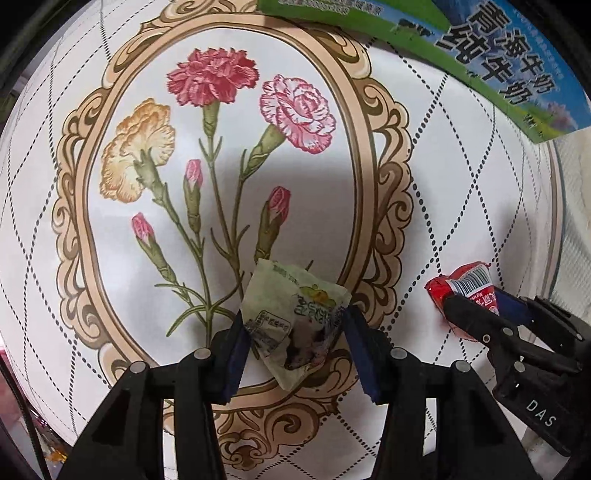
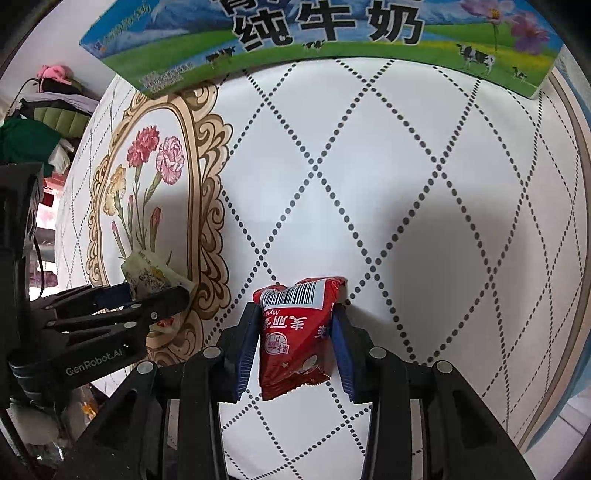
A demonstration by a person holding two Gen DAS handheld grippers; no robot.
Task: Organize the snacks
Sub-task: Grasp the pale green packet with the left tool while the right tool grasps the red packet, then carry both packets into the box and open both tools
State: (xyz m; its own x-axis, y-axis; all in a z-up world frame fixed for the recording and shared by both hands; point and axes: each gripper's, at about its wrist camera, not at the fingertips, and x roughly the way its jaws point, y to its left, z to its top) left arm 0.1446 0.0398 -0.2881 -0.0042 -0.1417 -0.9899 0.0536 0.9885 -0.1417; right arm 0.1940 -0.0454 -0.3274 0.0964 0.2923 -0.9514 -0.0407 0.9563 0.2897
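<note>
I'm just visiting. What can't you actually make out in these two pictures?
- Milk carton: top cut off by the frame edge in both views.
- Red snack packet: sides covered by the right gripper pads.
- Pale green snack packet: print too crumpled to read; half hidden by the left gripper in the right wrist view.

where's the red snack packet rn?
The red snack packet is pinched in the right tongs over the dotted tablecloth, right of the flower frame, below the milk box.
</note>
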